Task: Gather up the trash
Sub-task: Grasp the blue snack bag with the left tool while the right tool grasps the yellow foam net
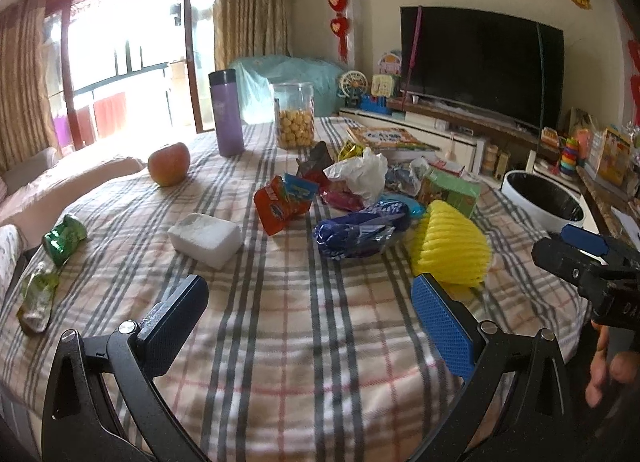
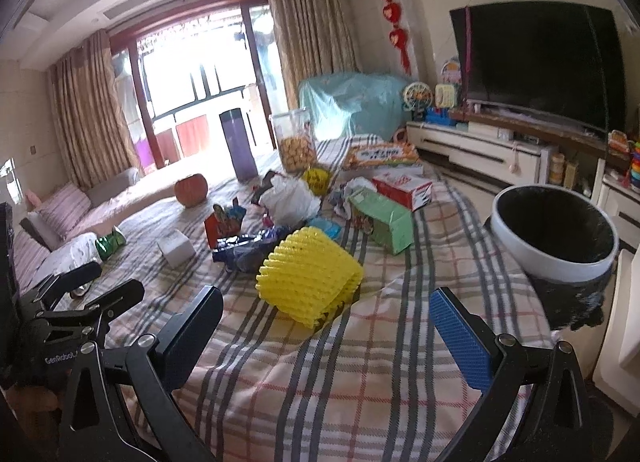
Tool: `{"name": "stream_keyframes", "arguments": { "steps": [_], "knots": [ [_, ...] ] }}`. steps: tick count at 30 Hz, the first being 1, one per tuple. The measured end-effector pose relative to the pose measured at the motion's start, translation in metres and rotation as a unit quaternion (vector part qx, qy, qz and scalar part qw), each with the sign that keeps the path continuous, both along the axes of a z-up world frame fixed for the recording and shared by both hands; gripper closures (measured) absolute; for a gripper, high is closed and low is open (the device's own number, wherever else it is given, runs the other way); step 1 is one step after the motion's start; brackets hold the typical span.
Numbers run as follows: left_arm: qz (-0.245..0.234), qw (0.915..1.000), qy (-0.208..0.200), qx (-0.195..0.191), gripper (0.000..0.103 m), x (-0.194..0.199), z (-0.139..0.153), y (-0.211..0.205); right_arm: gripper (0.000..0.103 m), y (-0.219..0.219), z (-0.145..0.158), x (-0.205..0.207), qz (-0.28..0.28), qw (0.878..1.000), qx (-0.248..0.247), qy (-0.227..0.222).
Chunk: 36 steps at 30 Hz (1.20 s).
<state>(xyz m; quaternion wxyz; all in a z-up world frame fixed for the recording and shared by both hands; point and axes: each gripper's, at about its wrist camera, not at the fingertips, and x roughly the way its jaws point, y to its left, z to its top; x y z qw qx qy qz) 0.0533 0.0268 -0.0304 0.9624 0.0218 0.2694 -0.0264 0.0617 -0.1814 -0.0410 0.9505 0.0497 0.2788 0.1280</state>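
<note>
I'm seeing soft woven cloth (image 1: 280, 322), plaid and matt, covering the table. The yellow net (image 2: 308, 278) is looking like ribbed foam, matt. The white block (image 1: 205, 238) is looking like grainy foam. The blue wrapper (image 1: 356, 232) and green wrapper (image 1: 64, 238) are shining as glossy crinkled foil. The white bag (image 1: 362, 175) is showing thin crumpled plastic. The green box (image 2: 386, 221) is looking like matt cardboard. The jar (image 1: 294, 115) is looking clear and glossy. The bin (image 2: 554, 238) is showing a smooth white rim and a black plastic liner. I'm seeing textured blue pads (image 1: 442, 330) on matt black fingers.
</note>
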Motion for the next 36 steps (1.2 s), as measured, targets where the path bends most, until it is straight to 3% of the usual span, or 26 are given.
{"name": "stream_keyframes", "arguments": {
  "steps": [13,24,26,27,28,30,31,33,35,36],
  "knots": [
    [-0.049,0.9971,0.056,0.019,0.000,0.078,-0.018,-0.003,0.000,-0.001,-0.026,0.050,0.024,0.997,0.025,0.074],
    [-0.105,0.9886,0.098,0.044,0.002,0.123,-0.033,-0.019,0.001,0.003,-0.044,0.086,0.056,0.987,0.061,0.136],
    [-0.117,0.9862,0.106,0.049,0.008,0.129,-0.038,-0.025,0.008,0.008,-0.046,0.091,0.066,0.986,0.061,0.143],
    [-0.123,0.9848,0.112,0.050,0.016,0.131,-0.040,-0.027,0.011,0.009,-0.047,0.094,0.069,0.985,0.061,0.146],
    [-0.129,0.9833,0.118,0.052,0.022,0.133,-0.043,-0.030,0.020,0.010,-0.049,0.096,0.073,0.984,0.062,0.150],
    [-0.136,0.9805,0.131,0.053,0.053,0.137,-0.048,-0.032,0.035,0.011,-0.054,0.099,0.077,0.982,0.067,0.160],
    [-0.139,0.9793,0.138,0.052,0.059,0.138,-0.051,-0.033,0.044,0.010,-0.055,0.098,0.076,0.982,0.066,0.160],
    [-0.139,0.9795,0.138,0.047,0.067,0.137,-0.050,-0.032,0.055,0.007,-0.055,0.097,0.076,0.982,0.069,0.157],
    [-0.139,0.9802,0.136,0.037,0.074,0.134,-0.047,-0.030,0.075,0.000,-0.051,0.093,0.072,0.983,0.077,0.150],
    [-0.138,0.9806,0.135,0.031,0.076,0.132,-0.046,-0.029,0.080,-0.004,-0.049,0.093,0.069,0.983,0.081,0.148]
  ]
}}
